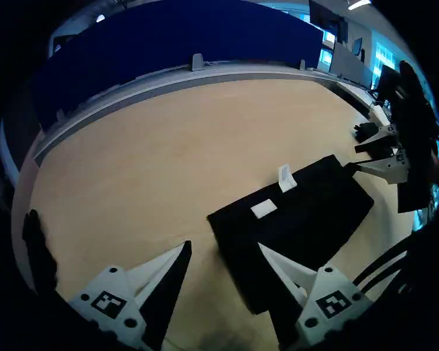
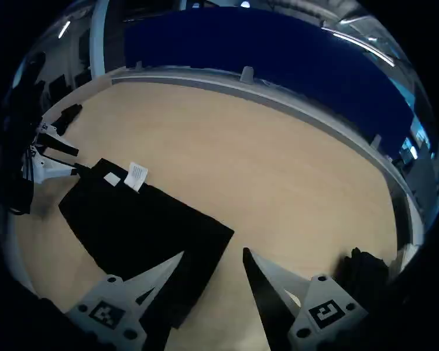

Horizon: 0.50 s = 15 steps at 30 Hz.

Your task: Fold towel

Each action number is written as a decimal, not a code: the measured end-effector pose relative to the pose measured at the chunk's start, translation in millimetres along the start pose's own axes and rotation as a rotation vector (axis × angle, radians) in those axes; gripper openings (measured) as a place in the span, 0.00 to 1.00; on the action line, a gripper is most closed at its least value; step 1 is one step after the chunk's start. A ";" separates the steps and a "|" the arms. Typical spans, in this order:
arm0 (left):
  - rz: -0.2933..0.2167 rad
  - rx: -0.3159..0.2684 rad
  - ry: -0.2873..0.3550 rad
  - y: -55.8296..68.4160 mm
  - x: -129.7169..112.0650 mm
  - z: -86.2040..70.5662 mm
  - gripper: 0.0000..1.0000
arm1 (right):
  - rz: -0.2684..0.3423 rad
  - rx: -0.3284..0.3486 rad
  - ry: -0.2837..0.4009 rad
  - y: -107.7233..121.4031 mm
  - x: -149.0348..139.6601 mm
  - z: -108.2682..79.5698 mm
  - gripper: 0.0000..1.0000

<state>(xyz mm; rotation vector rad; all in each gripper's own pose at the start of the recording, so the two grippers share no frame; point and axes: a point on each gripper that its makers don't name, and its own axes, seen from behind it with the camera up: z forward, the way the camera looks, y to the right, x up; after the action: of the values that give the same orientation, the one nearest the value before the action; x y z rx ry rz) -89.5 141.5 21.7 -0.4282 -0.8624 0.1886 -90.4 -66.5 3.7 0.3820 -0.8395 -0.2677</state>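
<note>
The black towel lies flat on the tabletop, well short of its far edge, the left gripper and right gripper at opposite ends, fingers of both apart.

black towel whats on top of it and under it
A white label lies on the towel, a second tag stands at its edge. Wooden table underneath; anything beneath the cloth is hidden.

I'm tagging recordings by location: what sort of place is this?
Most likely an open-plan office: a long wooden desk backed by a blue divider screen, with what look like computer monitors and a strip ceiling light beyond it.
</note>
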 end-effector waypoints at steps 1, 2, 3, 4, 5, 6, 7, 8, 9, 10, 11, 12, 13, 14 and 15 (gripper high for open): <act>-0.002 0.003 0.001 -1.2 0.2 0.3 0.79 | 0.000 -0.001 0.002 0.2 0.5 0.0 0.70; -0.005 0.005 0.002 -2.2 0.3 0.5 0.81 | 0.001 -0.002 0.004 0.4 1.0 0.1 0.73; -0.006 0.007 0.004 -3.2 0.6 0.6 0.83 | 0.001 -0.003 0.006 0.6 1.5 0.0 0.78; -0.007 0.009 0.008 -4.0 1.3 0.0 0.86 | -0.001 -0.003 0.008 0.4 2.0 -0.5 0.84; -0.007 0.011 0.011 -4.7 2.0 -0.6 0.90 | -0.003 -0.004 0.009 0.3 2.5 -1.0 0.88; -0.008 0.013 0.015 -5.3 2.5 -1.2 0.94 | -0.005 -0.004 0.011 0.2 2.9 -1.4 0.93; -0.008 0.014 0.016 -6.0 2.7 -2.1 0.97 | -0.007 -0.005 0.012 0.5 2.8 -1.9 0.99; -0.008 0.015 0.016 -6.6 2.9 -2.9 0.97 | -0.010 -0.007 0.012 0.7 2.8 -2.3 1.00; -0.009 0.017 0.017 -7.3 3.0 -3.7 0.97 | -0.012 -0.008 0.013 0.8 2.7 -2.8 1.00; -0.012 0.018 0.018 -8.0 3.0 -5.3 0.97 | -0.014 -0.006 0.013 0.3 2.6 -3.1 1.00; -0.015 0.020 0.020 -8.7 3.0 -6.6 0.97 | -0.015 -0.004 0.013 -0.1 2.6 -3.4 1.00; -0.018 0.021 0.021 -9.5 2.9 -8.1 0.97 | -0.016 -0.003 0.013 -0.7 2.6 -3.7 1.00; -0.023 0.024 0.023 -10.7 2.4 -10.4 0.97 | -0.016 0.000 0.015 -1.9 3.2 -4.2 1.00; -0.028 0.027 0.025 -11.7 2.0 -12.5 0.97 | -0.016 0.003 0.016 -3.0 3.8 -4.6 1.00; -0.033 0.029 0.026 -12.9 1.4 -14.7 0.97 | -0.016 0.005 0.018 -4.3 4.4 -5.1 1.00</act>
<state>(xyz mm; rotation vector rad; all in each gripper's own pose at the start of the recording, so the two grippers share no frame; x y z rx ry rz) -77.5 126.1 19.9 -0.3881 -0.8395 0.1651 -84.1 -70.9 1.7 0.3959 -0.8201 -0.2768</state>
